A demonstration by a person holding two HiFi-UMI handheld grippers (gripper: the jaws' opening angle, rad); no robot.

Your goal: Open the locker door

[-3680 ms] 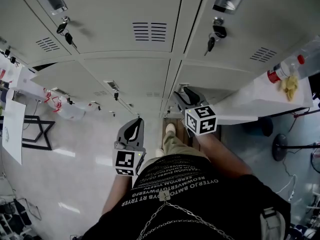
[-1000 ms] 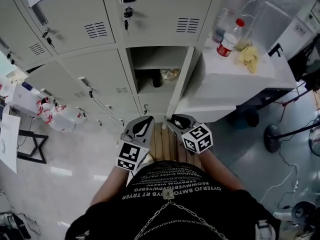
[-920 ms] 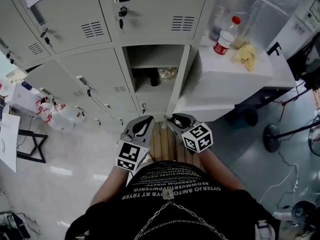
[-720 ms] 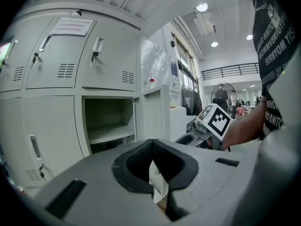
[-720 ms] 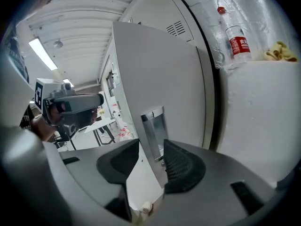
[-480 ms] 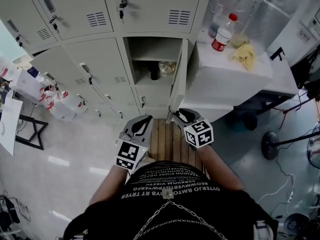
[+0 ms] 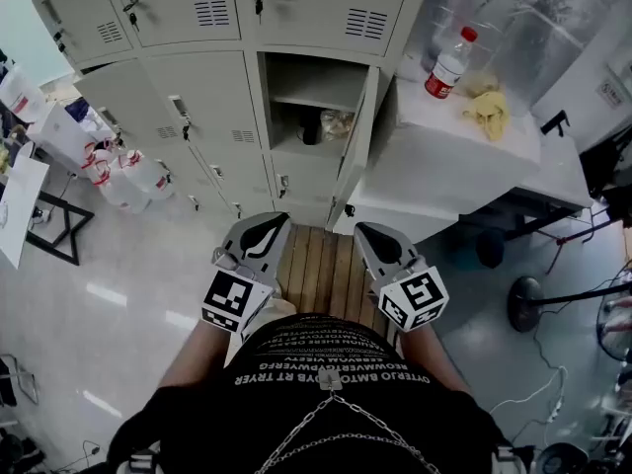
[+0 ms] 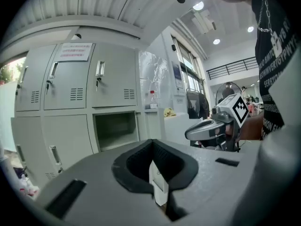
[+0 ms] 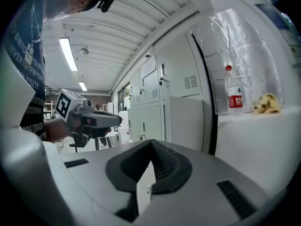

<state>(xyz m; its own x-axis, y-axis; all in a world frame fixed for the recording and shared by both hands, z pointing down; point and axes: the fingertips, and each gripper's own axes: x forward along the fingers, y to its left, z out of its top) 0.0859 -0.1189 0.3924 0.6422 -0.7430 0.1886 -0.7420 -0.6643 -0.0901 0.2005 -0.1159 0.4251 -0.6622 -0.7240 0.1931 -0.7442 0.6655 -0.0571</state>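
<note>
Grey lockers (image 7: 207, 97), red-labelled bottle (image 7: 449, 62), unreadable door notice (image 8: 75, 52)

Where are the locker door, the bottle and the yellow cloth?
locker door (image 7: 356, 144): head view, middle of the swung-open panel.
bottle (image 7: 449, 65): head view, clear body below the red cap.
yellow cloth (image 7: 489, 113): head view, centre of the crumpled heap.

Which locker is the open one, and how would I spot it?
Find the bank of grey lockers. The open locker is in its rightmost column, right beside the white table holding a red-capped bottle. Unlike its shut neighbours, its door stands swung out, showing a shelf inside.
</note>
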